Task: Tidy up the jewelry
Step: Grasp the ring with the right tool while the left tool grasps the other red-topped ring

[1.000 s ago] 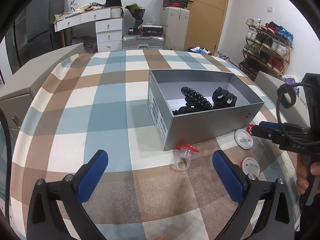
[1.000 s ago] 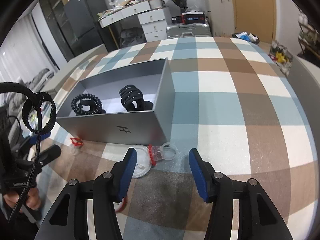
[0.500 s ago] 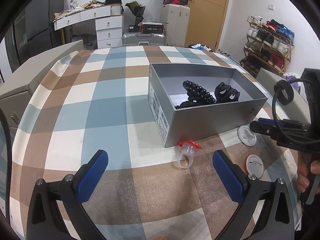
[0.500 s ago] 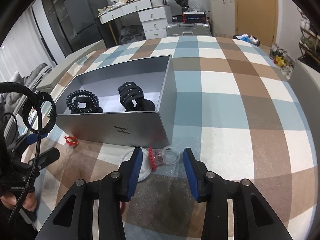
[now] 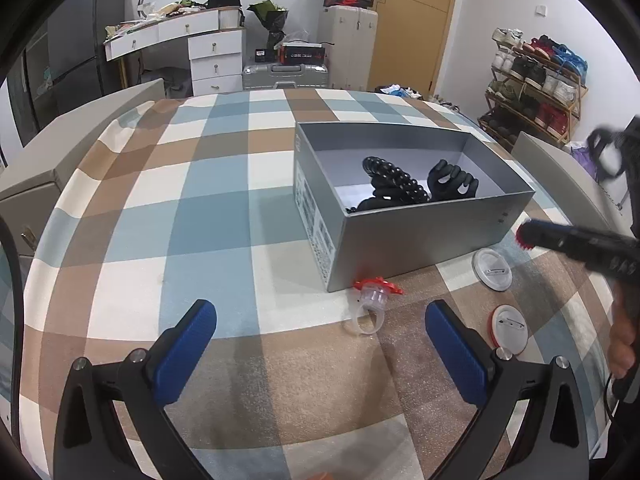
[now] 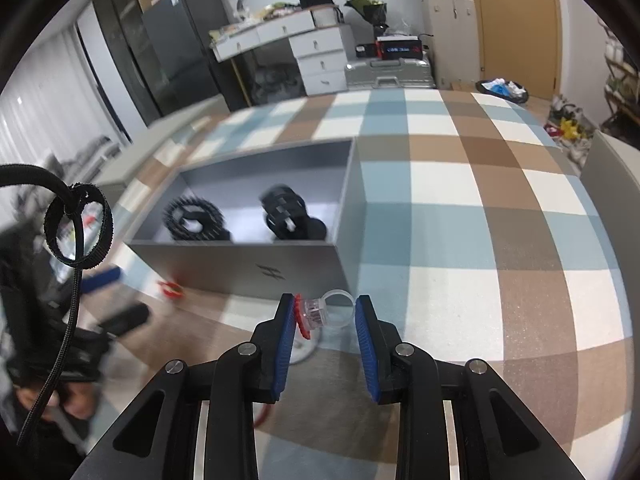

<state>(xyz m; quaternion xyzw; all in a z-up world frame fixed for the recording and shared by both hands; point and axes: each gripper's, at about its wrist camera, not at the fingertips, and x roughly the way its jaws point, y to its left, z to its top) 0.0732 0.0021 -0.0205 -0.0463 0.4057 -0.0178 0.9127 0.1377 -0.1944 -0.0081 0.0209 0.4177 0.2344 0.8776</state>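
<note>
A clear plastic ring with a red top (image 6: 320, 312) sits between the blue pads of my right gripper (image 6: 323, 308). The jaws are closing and both pads touch it, just in front of the grey box (image 6: 248, 268). From the left wrist view the right gripper (image 5: 532, 236) shows that red top at its tip, beside the box's right corner. A second clear ring with a red top (image 5: 370, 306) lies on the checked cloth by the box's near corner, ahead of my open left gripper (image 5: 320, 310). Inside the box (image 5: 420, 240) lie a black coil tie (image 5: 394, 182) and a black claw clip (image 5: 452, 182).
Two round white badges (image 5: 492, 268) (image 5: 509, 329) lie on the cloth to the right of the second ring. A person's hand (image 5: 622, 340) holds the right gripper's handle. Grey chair backs (image 5: 560, 168) stand at both table sides, and the room behind is cluttered.
The right gripper's jaws have narrowed around the red-topped ring until both pads meet it, and the ring has risen slightly off the cloth. The left gripper has stayed put.
</note>
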